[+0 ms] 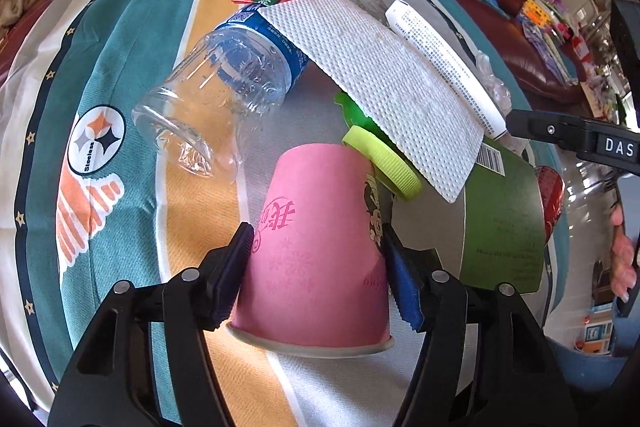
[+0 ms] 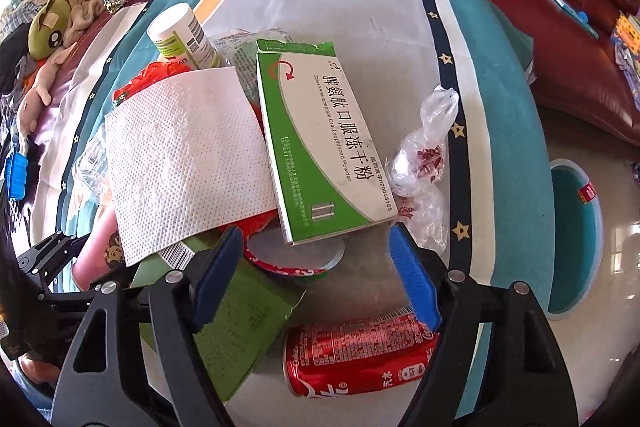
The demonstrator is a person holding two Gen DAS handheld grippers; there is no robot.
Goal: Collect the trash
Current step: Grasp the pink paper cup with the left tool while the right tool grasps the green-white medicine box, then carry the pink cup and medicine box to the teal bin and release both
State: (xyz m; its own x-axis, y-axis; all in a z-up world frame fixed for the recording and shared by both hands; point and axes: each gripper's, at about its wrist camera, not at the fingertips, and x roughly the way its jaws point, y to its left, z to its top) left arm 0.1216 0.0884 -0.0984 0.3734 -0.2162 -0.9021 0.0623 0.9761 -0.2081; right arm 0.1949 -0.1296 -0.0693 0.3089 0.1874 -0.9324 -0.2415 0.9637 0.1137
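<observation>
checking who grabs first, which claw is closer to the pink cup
Left. The left claw straddles the pink cup, pads at its sides. The right claw hovers apart, over the medicine box.

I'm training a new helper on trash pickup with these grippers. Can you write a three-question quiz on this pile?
1. True or false: the pink cup lies between the left gripper fingers.
2. What does the paper towel partly cover? A) the red can B) the clear bottle C) the plastic bag
3. Fill in: the red can lies on its ____.

Key:
1. True.
2. B, the clear bottle.
3. Side, below the right gripper.
</observation>
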